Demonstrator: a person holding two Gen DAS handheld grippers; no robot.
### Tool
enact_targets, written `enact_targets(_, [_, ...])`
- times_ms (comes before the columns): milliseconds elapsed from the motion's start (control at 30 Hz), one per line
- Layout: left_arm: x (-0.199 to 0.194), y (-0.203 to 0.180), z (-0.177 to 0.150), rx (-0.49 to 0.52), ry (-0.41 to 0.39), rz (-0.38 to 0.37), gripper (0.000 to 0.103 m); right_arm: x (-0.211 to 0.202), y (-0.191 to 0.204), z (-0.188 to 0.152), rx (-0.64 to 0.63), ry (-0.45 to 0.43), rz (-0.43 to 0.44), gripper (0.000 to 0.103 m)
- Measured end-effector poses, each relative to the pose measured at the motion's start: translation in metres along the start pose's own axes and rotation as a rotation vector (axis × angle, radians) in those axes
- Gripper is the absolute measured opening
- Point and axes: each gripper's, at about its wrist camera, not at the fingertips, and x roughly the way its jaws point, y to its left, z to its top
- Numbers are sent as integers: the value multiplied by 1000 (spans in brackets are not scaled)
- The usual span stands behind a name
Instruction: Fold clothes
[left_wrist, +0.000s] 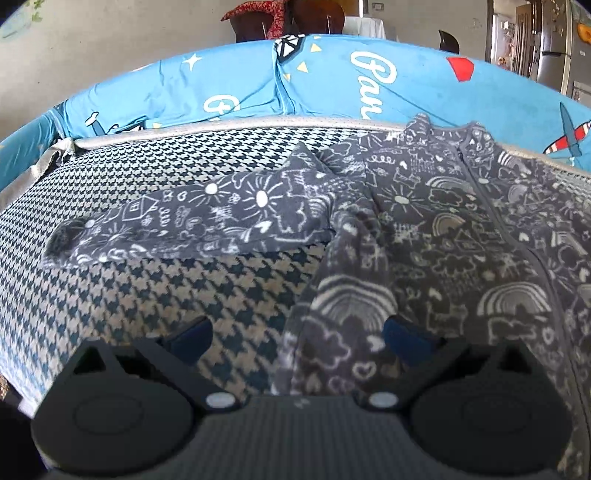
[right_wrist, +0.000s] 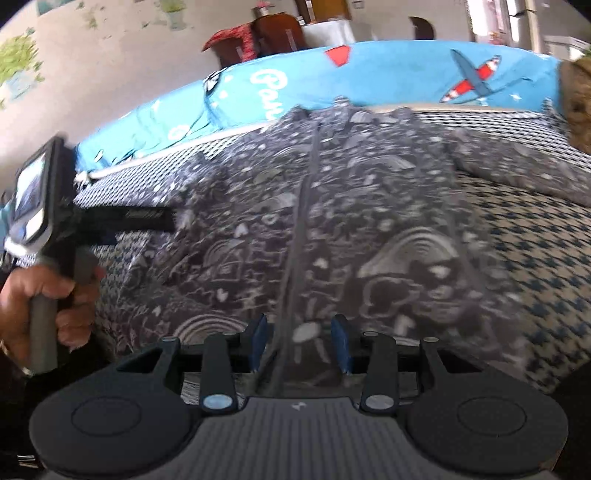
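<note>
Two tools (left_wrist: 297, 336) (right_wrist: 301, 341) gape, empty — fleecy doodle-print garment (left_wrist: 424, 229) | houndstooth cover (left_wrist: 166, 280)

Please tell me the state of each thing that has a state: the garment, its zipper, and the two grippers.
Grey printed garment: spread out, unfolded, sleeve out sideways.
Zipper: closed.
Left gripper: open, holding nothing.
Right gripper: partly open over the zipper line, gripping nothing.

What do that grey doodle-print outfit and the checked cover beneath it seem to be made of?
The grey garment looks like soft fleece or brushed knit: matte, fuzzy at the sleeve edges, folding thickly, with a zip down the front. The houndstooth cover seems a flatter woven or printed fabric with a crisp pattern and no visible pile; which exactly cannot be told.
</note>
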Motion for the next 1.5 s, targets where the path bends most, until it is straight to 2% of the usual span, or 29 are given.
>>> enact_targets(167, [20,6,-3,-20,28,114,103,20,14,-7,-48,43,60,39])
enact_targets(333, [22,19,-4,-58,30,160,103,28,20,-14,-76,62,77,40])
enact_targets(767, [18,31,-10,-109,58,153,103,31,12,-15,-38,55,102,44])
enact_targets(1000, [14,29,-13,-82,47,167,103,31,11,-15,-39,56,105,45])
enact_targets(1133, [3,29,-16,-76,27,144,103,31,12,-15,-43,53,103,45])
enact_targets(1200, [-8,27,-17,-71,0,105,103,29,12,-15,-42,45,105,45])
enact_targets(1333, [-36,13,-22,5,-100,49,103,16,9,-11,-27,-28,87,45])
enact_targets(1367, [-39,8,-24,23,-105,34,103,13,9,-10,-23,-47,81,45])
enact_targets(1500, [-45,-11,-34,96,-93,-31,103,5,2,-8,5,-124,-26,45])
